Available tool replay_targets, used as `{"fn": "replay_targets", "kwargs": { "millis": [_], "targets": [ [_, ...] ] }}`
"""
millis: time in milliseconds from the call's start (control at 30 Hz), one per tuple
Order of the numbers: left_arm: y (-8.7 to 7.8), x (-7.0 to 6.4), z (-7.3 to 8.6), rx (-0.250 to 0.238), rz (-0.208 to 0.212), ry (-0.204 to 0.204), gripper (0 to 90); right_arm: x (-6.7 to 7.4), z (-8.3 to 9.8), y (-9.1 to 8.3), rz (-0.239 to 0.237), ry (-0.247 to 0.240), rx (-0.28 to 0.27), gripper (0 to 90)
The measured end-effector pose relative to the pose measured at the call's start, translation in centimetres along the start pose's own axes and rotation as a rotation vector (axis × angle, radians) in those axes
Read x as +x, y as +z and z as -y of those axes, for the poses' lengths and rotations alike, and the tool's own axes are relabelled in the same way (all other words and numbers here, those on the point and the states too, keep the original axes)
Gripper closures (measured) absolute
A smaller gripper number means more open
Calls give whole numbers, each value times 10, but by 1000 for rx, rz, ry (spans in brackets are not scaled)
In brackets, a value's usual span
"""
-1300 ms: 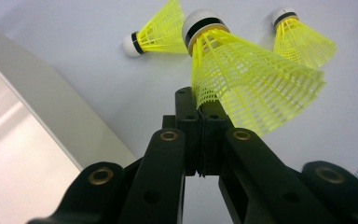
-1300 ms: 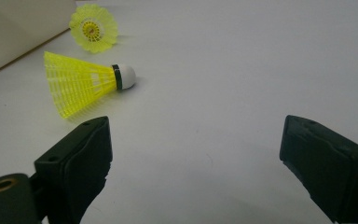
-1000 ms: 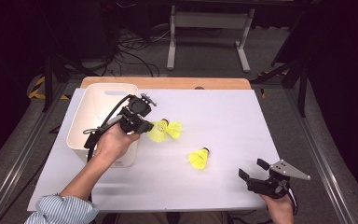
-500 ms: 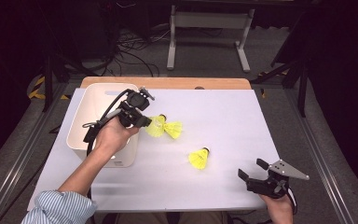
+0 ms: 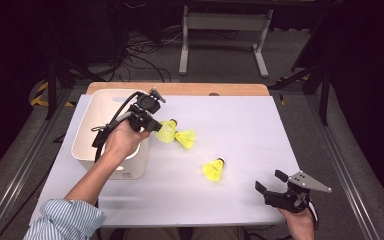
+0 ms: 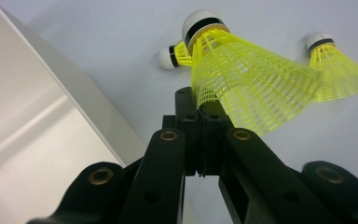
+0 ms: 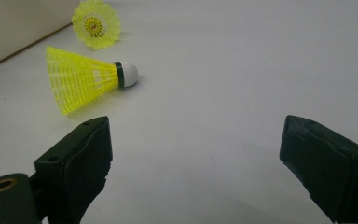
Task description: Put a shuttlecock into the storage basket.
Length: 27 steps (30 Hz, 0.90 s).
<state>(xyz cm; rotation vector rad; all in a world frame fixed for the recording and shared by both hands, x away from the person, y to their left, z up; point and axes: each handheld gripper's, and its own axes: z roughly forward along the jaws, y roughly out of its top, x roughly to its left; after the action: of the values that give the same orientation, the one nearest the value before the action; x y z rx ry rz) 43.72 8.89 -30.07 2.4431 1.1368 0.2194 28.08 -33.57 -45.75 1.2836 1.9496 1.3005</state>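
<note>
Yellow mesh of one shuttlecock [image 6: 256,84] is pinched by its skirt edge in the closed left tool [image 5: 152,123], left of centre beside the white bin [image 5: 92,125], presumably for dropping in. Lower right, the right tool [image 5: 272,182] is held wide open and empty.

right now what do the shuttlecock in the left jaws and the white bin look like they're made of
Shuttlecock: the yellow skirt looks like moulded plastic or nylon, since it is an open see-through mesh with ribs, not feathers. The white tip with a dark band could be foam or cork; I cannot tell which.
Bin: probably plastic, with smooth, slightly glossy off-white walls and rounded corners.
</note>
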Motion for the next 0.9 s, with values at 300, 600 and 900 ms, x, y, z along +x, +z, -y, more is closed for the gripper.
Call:
{"fn": "replay_targets", "kwargs": {
  "millis": [300,600,900],
  "targets": [
    [-1,9,-6,-5,-6,-24,892,0,0,0,-1,2,0,97],
    [-7,18,-9,-31,3,-64,892,0,0,0,-2,0,1,97],
    [-17,28,-11,-52,-21,-80,892,0,0,0,-3,1,2,97]
  ]
}}
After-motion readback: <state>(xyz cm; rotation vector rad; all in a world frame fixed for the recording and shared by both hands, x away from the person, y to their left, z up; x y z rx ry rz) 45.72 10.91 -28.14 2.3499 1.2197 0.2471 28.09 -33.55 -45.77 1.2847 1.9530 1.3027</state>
